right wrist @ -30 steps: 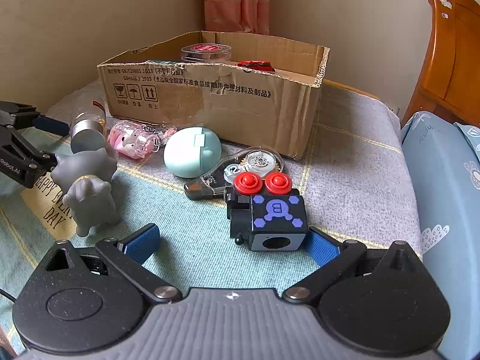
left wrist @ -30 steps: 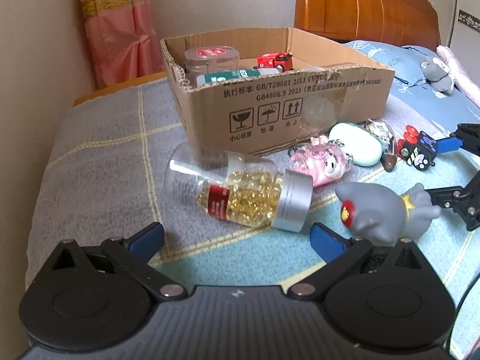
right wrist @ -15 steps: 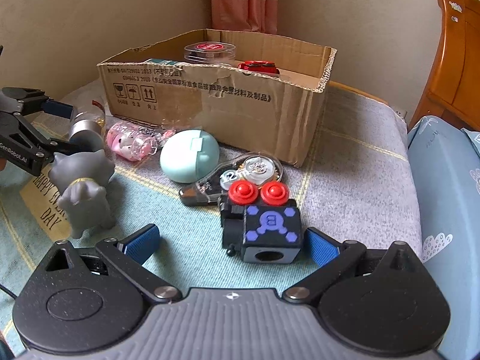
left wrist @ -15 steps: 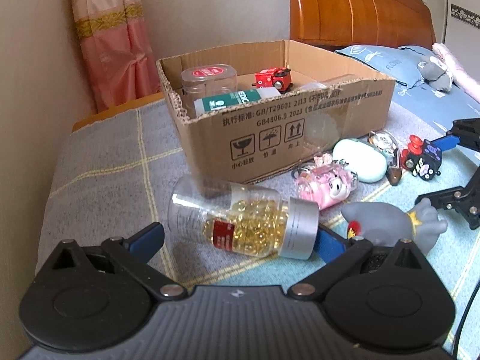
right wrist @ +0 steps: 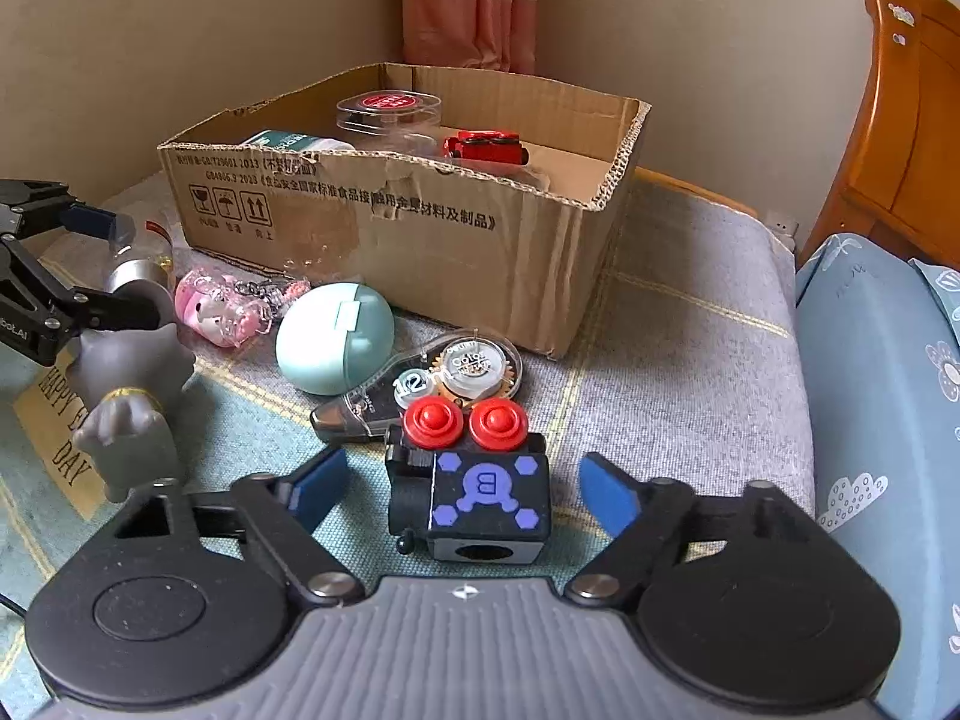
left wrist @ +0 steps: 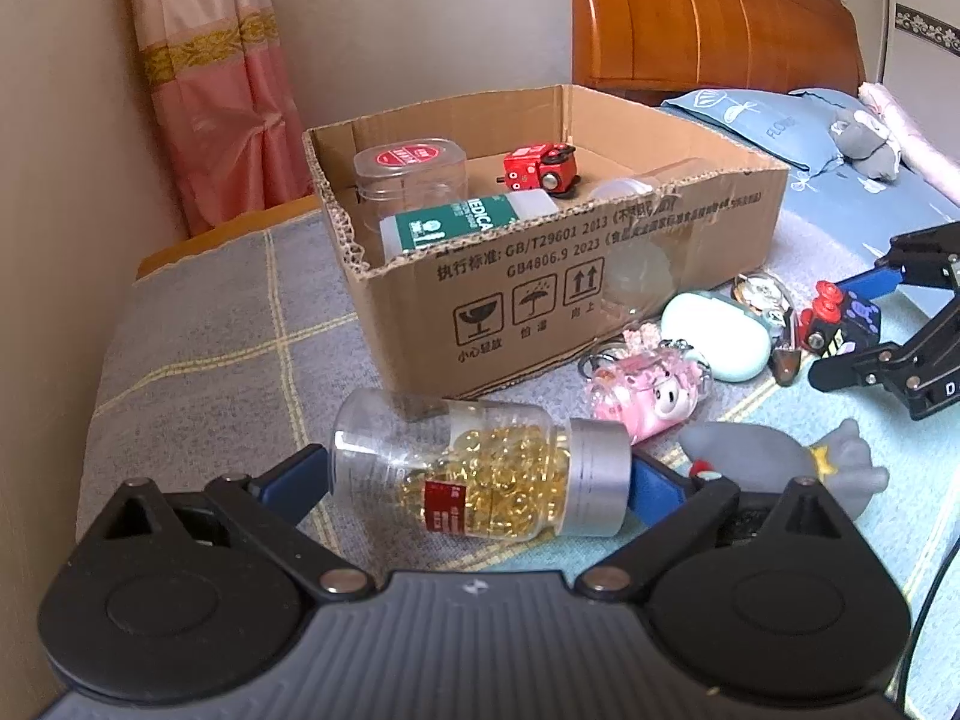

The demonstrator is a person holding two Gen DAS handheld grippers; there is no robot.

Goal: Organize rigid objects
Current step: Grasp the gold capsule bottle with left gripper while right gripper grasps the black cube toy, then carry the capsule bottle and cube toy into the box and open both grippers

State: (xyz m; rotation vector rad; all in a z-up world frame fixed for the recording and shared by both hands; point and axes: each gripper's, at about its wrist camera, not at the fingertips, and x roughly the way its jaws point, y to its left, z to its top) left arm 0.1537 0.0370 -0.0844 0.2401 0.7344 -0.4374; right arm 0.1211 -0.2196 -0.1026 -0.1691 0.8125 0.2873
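Clear plastic capsule bottle, half full of golden softgels, red label, silver cap: lies on its side on the grey checked blanket, just in front of the cardboard box, lengthwise between the blue pads of the left gripper. The jaws have just been closing slightly; base and cap sit right at the pads, though a firm press cannot be confirmed. Black fidget cube with two red buttons and purple hexagons: on the blanket between the fingers of the right gripper, whose jaws have just been narrowing yet stand clear of it on both sides. Neighbouring items, loose on the blanket: grey toy figure (gold collar), pink pig keychain, mint egg-shaped case, correction tape dispenser touching the cube's far side. Already inside the box: clear jar with red lid, green-and-white bottle on its side, red toy car. Surroundings: pink curtain, wooden headboard, blue pillow.
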